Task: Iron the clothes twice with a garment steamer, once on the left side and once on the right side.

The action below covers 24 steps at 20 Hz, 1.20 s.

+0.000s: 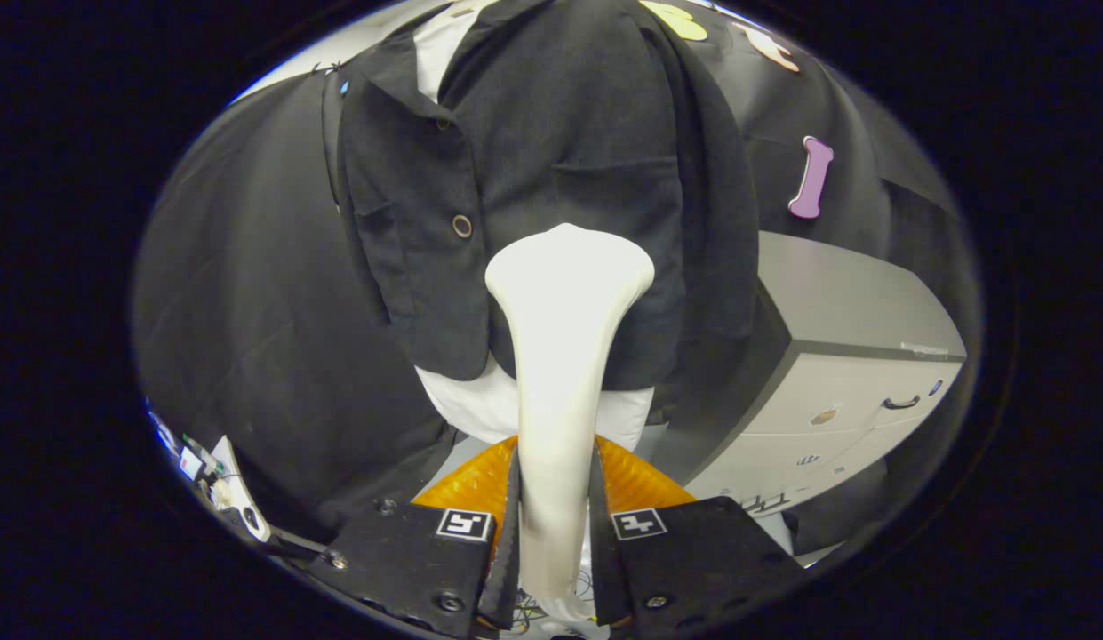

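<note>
One garment steamer (pixel 560 356), pale and smooth, is clamped at its handle between the two fingers (pixel 507 524), each of which is pressed against a side of the narrow stem, so the gripper (pixel 555 524) is closed around it. The steamer is held upright along the line of the fingers, its stem widening upward into a broad, rounded head that is set against the front of a dark jacket (pixel 551 169), just beside a round metal button (pixel 462 226) and below a stitched pocket line on the chest. The jacket is hung just ahead of the fingers over a white undergarment (pixel 480 404), whose hem is seen below the jacket's lower edge on both sides of the stem and whose collar is seen at the open neck above. One front panel of the jacket is lapped over the other, and a long dark sleeve is seen hanging down the side nearer the cabinet. An orange ribbed part (pixel 644 484) is seen low behind the stem, just above the finger bases. Beyond the jacket, the booth's black cloth wall (pixel 240 284) is spread on both sides. A grey cabinet (pixel 853 373) with drawers and a dark handle is placed near the jacket, beside the sleeve. A small cluster of cables and connectors (pixel 209 471) is seen low down on the opposite side, well apart from the steamer.
</note>
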Available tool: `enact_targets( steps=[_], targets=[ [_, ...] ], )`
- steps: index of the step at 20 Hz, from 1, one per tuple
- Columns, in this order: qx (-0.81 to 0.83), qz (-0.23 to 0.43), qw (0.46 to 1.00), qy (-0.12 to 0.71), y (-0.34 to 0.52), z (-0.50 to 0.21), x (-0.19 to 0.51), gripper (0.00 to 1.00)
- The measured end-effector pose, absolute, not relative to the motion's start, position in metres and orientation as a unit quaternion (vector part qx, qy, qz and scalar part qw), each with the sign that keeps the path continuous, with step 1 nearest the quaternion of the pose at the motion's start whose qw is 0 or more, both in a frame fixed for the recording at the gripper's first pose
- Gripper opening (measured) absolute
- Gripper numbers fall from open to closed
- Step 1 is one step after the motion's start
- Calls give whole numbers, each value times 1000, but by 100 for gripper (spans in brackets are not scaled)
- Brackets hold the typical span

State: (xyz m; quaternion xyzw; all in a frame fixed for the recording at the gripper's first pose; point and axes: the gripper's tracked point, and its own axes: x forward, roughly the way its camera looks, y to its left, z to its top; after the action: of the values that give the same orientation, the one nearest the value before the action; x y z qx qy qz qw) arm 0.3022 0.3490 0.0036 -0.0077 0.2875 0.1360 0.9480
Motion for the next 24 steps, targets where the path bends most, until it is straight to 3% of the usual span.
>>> enact_targets(
  steps=[13,24],
  targets=[
    [-3,179,975,133,410,190,218,36],
    [7,217,975,55,518,300,227,36]
  ],
)
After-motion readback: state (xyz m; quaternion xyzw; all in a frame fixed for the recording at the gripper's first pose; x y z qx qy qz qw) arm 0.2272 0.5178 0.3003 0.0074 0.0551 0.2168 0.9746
